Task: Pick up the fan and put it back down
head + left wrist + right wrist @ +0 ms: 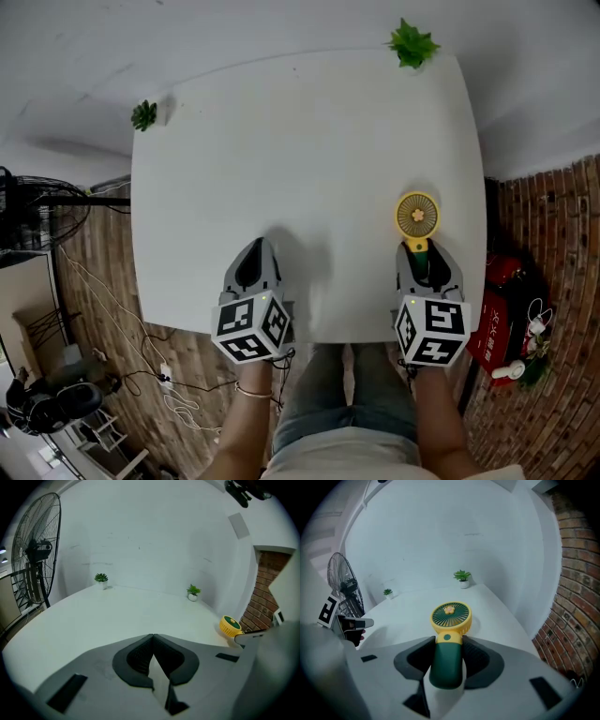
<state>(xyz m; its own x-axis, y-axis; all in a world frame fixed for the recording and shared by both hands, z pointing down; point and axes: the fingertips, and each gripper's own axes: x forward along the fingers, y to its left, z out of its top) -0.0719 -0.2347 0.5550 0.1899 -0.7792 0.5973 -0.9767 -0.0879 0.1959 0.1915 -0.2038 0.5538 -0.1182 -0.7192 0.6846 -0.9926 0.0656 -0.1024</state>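
Note:
A small hand fan [417, 217] with a yellow round head and a dark green handle lies near the right edge of the white table [309, 141]. My right gripper [427, 249] is shut on the fan's handle, and both pads press its sides just below the yellow neck [450, 616]. The fan's head points away from me, low over the tabletop. My left gripper [255, 247] rests at the table's front edge, shut with nothing between its jaws [152, 636]. From the left gripper view the fan [229, 625] shows far to the right.
Two small potted plants stand at the table's far corners, one left [143, 114] and one right [412, 43]. A large black floor fan [35, 550] stands left of the table. Red items [497, 305] and cables lie on the brick-pattern floor.

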